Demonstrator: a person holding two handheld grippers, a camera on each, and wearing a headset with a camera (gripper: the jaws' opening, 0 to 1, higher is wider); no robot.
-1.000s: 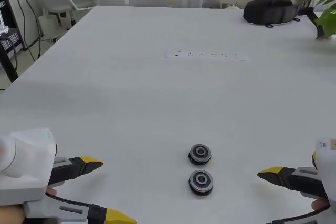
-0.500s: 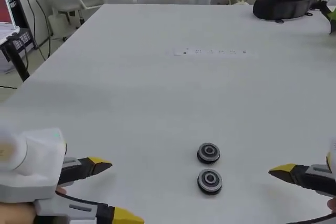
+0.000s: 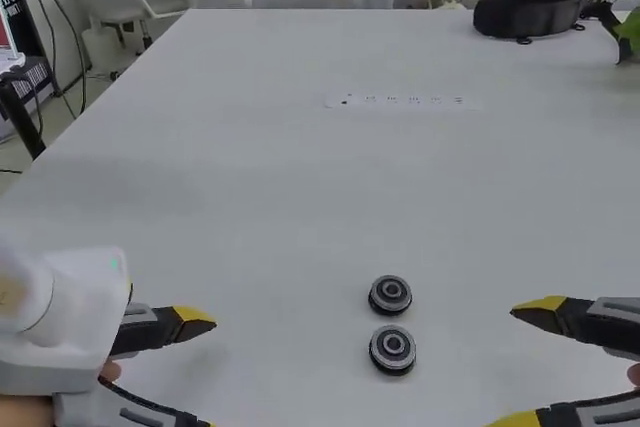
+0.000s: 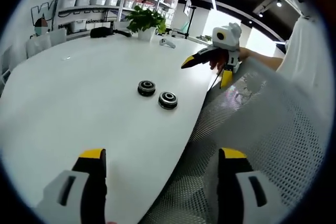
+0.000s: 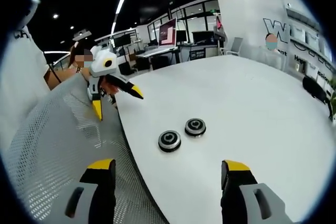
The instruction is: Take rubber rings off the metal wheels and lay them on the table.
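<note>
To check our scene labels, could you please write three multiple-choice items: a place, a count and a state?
1. Where do the metal wheels lie? A: on the floor. B: in a tray. C: on the table, between the left tongs and the right tongs.
2. How many wheels are there? A: one. B: two. C: four.
3. How do the left tongs stand? A: open, empty. B: shut on a wheel. C: shut, empty.
1 C: the head view shows them between both tongs. 2 B: two lie close together. 3 A: its jaws stand wide apart.
</note>
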